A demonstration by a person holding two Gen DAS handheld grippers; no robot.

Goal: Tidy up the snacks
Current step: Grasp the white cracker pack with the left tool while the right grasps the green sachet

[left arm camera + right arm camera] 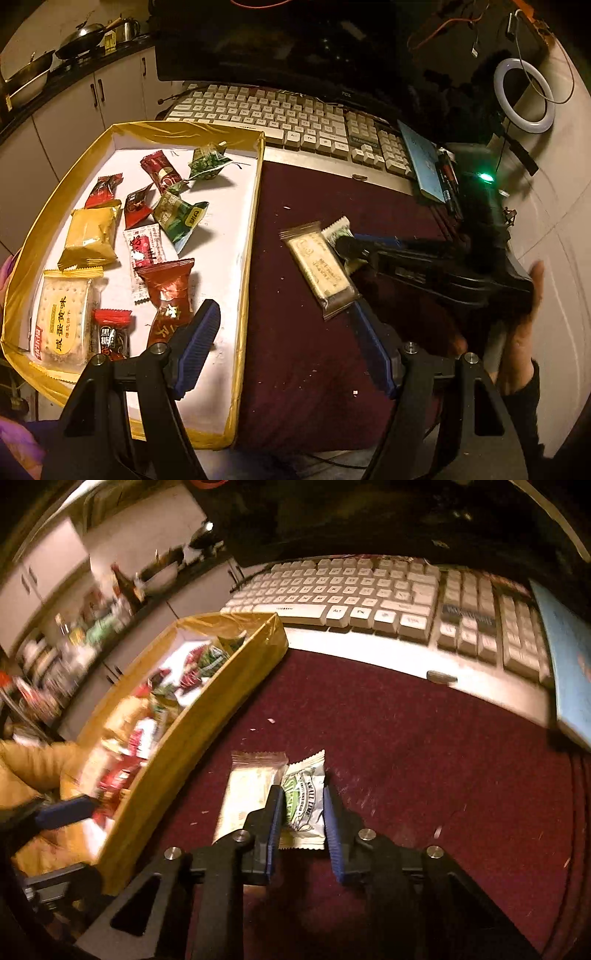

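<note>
Left wrist view: left gripper (284, 343), jaws released and empty, hangs over the gold-rimmed white tray (251, 221); right wrist view: right gripper (301, 812), jaws parted, straddles the small green-and-white snack sachet (304, 797) lengthwise on the maroon tabletop (424, 757).

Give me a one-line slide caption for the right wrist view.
Right gripper straddles a green-and-white snack packet on maroon cloth, beside the gold box.

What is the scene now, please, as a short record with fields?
left hand-held gripper: open, holding nothing, above the edge of the box
right hand-held gripper: open, its fingers on both sides of the green and white packet
tan packet: on the dark red mat, beside the green and white one
gold-edged box: holds many snacks
</note>
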